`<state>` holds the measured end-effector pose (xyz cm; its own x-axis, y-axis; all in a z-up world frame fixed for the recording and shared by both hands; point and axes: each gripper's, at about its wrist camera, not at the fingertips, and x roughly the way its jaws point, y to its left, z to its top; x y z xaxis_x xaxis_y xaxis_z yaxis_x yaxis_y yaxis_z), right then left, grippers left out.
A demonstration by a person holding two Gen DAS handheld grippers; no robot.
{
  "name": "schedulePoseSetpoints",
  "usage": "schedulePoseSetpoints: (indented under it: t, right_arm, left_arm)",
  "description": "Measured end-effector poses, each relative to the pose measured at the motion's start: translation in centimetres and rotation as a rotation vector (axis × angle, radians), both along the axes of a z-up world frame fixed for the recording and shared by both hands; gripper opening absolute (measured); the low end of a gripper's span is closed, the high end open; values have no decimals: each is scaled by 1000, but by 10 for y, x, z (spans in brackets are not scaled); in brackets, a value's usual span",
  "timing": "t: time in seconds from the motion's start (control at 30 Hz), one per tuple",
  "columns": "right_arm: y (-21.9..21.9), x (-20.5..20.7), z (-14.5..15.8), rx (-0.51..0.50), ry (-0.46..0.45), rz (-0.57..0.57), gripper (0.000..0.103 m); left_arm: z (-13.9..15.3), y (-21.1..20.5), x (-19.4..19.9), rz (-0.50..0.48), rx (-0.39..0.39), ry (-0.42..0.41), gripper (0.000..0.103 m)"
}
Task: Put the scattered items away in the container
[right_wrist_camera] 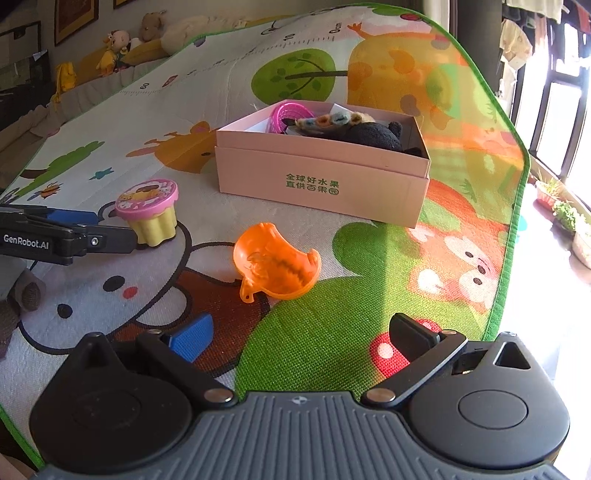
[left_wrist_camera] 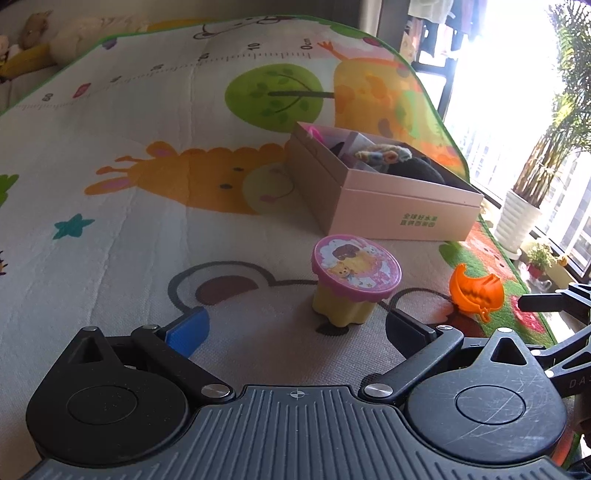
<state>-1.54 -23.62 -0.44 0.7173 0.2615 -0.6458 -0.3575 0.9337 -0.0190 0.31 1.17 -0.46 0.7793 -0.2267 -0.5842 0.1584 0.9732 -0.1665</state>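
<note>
Box (right_wrist_camera: 321, 184) sits mid-mat, partly filled. We see the cup toy (left_wrist_camera: 354, 284), rigid and light, just ahead of the wide-open left gripper (left_wrist_camera: 295, 328); grip its yellow body. Orange shell (right_wrist_camera: 277, 266), thin and slippery, lies before the wide-open, empty right gripper (right_wrist_camera: 299, 339).

Left gripper (left_wrist_camera: 295, 325): jaws stood wide, nothing held.
Yellow cup with pink lid (left_wrist_camera: 352, 286): upright on play mat (left_wrist_camera: 129, 184), just ahead.
Pink box (left_wrist_camera: 384, 184): beyond, partly filled.

Floor: cartoon play mat (right_wrist_camera: 332, 302), green-edged.
Window (left_wrist_camera: 517, 92): bright glare, dark frames.
Sill: potted plants (left_wrist_camera: 517, 218).
Far side: plush toys (right_wrist_camera: 118, 44), framed pictures (right_wrist_camera: 75, 18).
</note>
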Motion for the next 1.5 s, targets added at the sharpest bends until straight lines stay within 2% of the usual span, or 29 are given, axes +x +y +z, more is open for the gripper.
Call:
schedulePoseSetpoints:
  t: [0.17, 0.37, 0.53, 0.63, 0.87, 0.97, 1.03, 1.13, 1.3, 1.33, 1.4, 1.43, 1.5]
  right_arm:
    - [15, -3, 12, -1, -68, 42, 92]
    - [10, 25, 6, 55, 0, -53, 73]
    - [11, 24, 4, 41, 3, -25, 64]
    - [10, 19, 6, 13, -18, -10, 65]
    - [0, 6, 9, -76, -75, -25, 79]
    - [-5, 4, 12, -26, -66, -16, 92]
    - [-5, 4, 15, 21, -58, -2, 95]
    - [3, 10, 16, 62, -47, 18, 95]
    - [20, 22, 10, 30, -50, 21, 95]
    - [20, 24, 9, 30, -48, 16, 92]
    - [19, 27, 8, 31, -36, 13, 80]
    - [19, 28, 8, 32, -26, 13, 64]
    - [16, 26, 8, 36, -19, 2, 61]
  left_arm:
    - [0, 0, 0, 0, -2, -1, 103]
    - [-1, 2, 0, 1, -12, -2, 103]
    - [-1, 4, 0, 3, -19, -3, 103]
    - [-1, 4, 0, 3, -20, -3, 103]
    - [-1, 3, 0, 2, -19, -3, 103]
    - [-1, 4, 0, 3, -20, -3, 103]
    - [-1, 4, 0, 2, -19, -3, 103]
    - [-1, 4, 0, 2, -21, -3, 103]
    - [-1, 5, 0, 3, -29, -4, 103]
    - [-1, 5, 0, 3, -30, -5, 103]
    - [-1, 5, 0, 3, -30, -5, 103]
    - [-1, 5, 0, 3, -30, -5, 103]
    - [-1, 5, 0, 3, -30, -4, 103]
